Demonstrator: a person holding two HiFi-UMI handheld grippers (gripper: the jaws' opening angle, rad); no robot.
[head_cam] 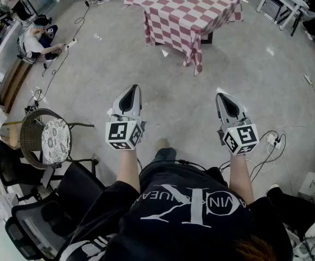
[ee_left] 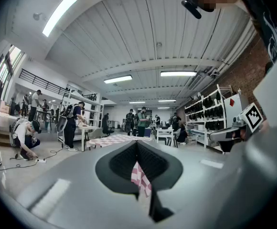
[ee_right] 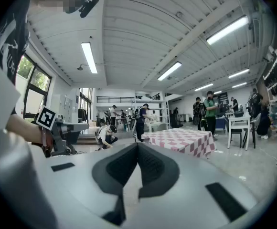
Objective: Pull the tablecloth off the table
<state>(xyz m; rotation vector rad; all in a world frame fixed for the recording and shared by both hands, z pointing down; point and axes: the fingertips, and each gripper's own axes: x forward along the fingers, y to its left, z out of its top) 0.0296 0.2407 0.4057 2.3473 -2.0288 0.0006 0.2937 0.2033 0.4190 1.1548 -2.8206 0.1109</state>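
Lab/wkshop hall: rack shelving [ee_left: 209, 114], work tables [ee_right: 239, 124] (cables [head_cam: 266, 147] on floor [head_cam: 174, 99]).

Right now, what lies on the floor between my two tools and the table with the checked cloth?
Only bare grey floor, apart from a small white scrap by the tablecloth; the head view shows it.

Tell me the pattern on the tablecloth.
Red-and-white checks. The tablecloth shows best in the head view, draped over the table.

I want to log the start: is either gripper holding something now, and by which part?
Nothing is held. The left gripper and the right gripper are shut and empty, far from the red-and-white checked tablecloth.
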